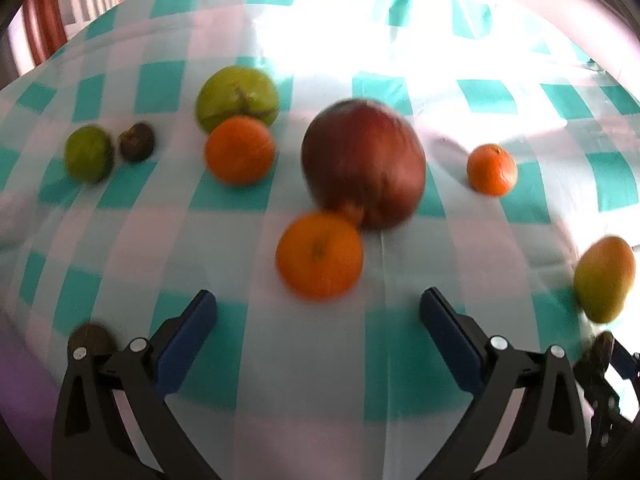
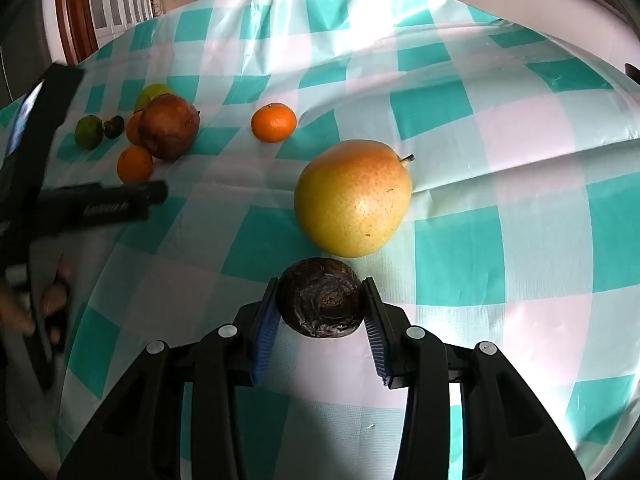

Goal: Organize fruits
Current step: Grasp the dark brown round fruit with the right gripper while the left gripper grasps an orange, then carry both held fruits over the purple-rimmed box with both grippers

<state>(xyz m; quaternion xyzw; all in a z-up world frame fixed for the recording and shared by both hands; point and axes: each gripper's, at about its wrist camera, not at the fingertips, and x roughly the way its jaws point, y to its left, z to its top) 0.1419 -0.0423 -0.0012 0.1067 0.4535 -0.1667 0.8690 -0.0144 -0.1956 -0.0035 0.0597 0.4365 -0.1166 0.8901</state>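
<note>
In the left wrist view my left gripper (image 1: 318, 299) stands open above the checked cloth, with an orange (image 1: 320, 256) just ahead of its fingertips, not between them. Behind the orange lies a big dark red fruit (image 1: 364, 164). My right gripper (image 2: 321, 286) is shut on a dark wrinkled fruit (image 2: 320, 300), its blue pads (image 2: 266, 320) pressing both sides. A yellow pear (image 2: 352, 198) lies just beyond it. Whether the held fruit touches the cloth, I cannot tell.
To the left sit a second orange (image 1: 240, 150), a green fruit (image 1: 236, 98), a lime (image 1: 88, 154) and a small dark fruit (image 1: 137, 142). A mandarin (image 1: 492, 170) lies to the right. Another dark fruit (image 1: 90, 338) shows beside the left finger. A teal and white cloth (image 2: 500, 240) covers the table.
</note>
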